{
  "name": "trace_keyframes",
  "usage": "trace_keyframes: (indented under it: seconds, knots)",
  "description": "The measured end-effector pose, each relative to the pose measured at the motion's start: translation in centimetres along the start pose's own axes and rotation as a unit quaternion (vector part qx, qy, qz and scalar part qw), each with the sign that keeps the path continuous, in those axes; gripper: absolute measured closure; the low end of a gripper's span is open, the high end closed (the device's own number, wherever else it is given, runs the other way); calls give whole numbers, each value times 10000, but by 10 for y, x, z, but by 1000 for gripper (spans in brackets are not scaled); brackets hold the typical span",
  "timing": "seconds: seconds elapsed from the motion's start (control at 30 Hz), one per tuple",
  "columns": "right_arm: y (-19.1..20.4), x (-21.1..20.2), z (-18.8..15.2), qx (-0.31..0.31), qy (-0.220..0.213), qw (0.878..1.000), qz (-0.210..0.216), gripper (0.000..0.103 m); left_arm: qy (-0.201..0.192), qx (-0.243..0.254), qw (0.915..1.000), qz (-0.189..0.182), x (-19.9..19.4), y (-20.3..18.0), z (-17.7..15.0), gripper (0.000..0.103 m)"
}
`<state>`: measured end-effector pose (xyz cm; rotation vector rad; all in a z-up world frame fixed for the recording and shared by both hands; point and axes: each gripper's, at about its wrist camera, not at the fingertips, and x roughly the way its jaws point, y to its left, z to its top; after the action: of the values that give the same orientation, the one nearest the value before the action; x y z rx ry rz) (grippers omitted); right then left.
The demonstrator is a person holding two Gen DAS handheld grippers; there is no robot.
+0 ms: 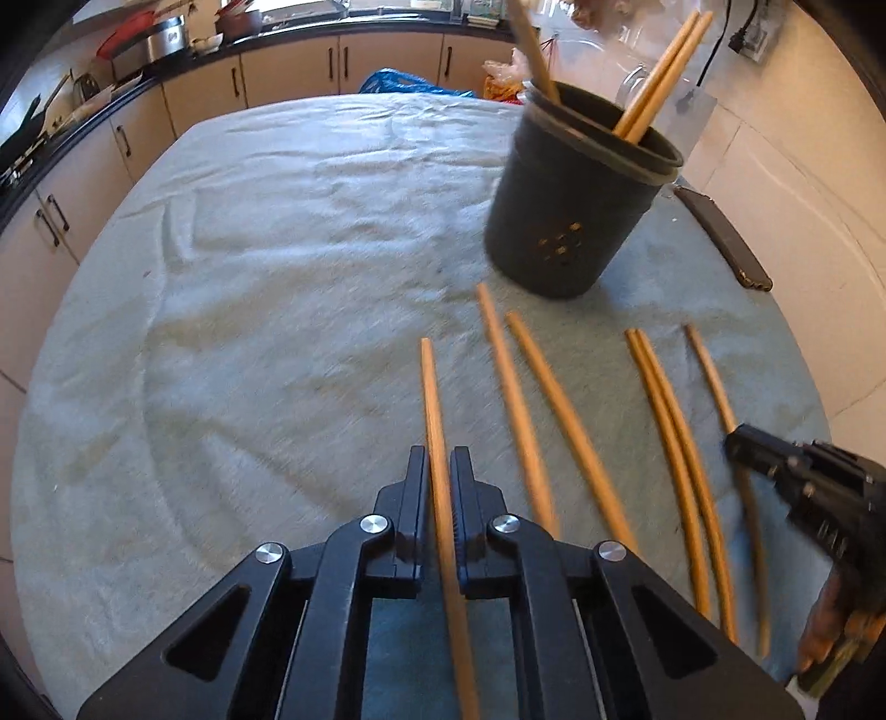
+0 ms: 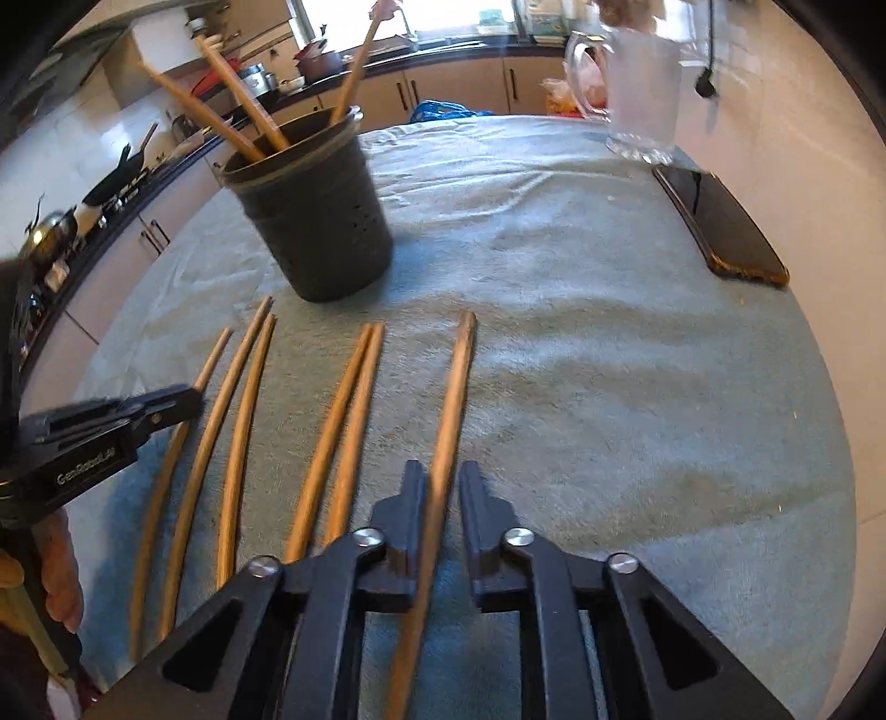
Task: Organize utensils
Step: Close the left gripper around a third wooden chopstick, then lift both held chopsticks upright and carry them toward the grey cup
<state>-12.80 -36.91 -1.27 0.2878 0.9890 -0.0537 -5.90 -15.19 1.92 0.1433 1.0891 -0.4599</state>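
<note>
Left gripper [image 1: 440,459]: clamped on leftmost chopstick [image 1: 434,399]. Right gripper [image 2: 443,476]: nipping rightmost chopstick [image 2: 455,382]. Four loose chopsticks [image 2: 243,410] between. Black holder [image 2: 315,221] beyond (three sticks inside). Bare cloth [image 1: 249,277] leftward; phone [image 2: 720,221] near right edge.

Chopstick [image 1: 437,421] between left gripper [image 1: 440,465] fingers: near end ran off bottom edge. Chopstick [image 2: 451,399] in right gripper [image 2: 443,476]: same. Holder [image 2: 315,221]: lower ends of its sticks hidden inside, one top cut by upper edge. Glass jug [image 2: 642,83]: blurred, top cropped. Countertop clutter [image 1: 166,39]: too small to identify.
</note>
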Motion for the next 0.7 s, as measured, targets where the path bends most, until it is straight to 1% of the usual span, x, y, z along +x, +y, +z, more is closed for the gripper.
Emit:
trace_keyframes:
  seconds: [0.07,0.13,0.23,0.37,0.6,0.7]
  knots:
    - [-6,-4,-2,45,58,10000,-28,93,95,-11,10000,7,-6,7,-6,96]
    - [-11,-7,-5,5,98,9998,-151,93,174,0,9998,6,-9,12,-10,96]
    - [-15,-7,-2,-15,202,9997,-137,93,330,-20,9994,-49,-10,16,-7,96]
    - [-17,0,13,42,343,9993,-153,92,409,-75,9991,-28,-4,18,4,96]
    - [-15,20,45,-95,478,9976,-485,92,539,-178,9984,-76,13,18,33,96]
    - [-13,29,60,-171,552,9965,-612,92,539,-138,9984,-70,14,19,37,96]
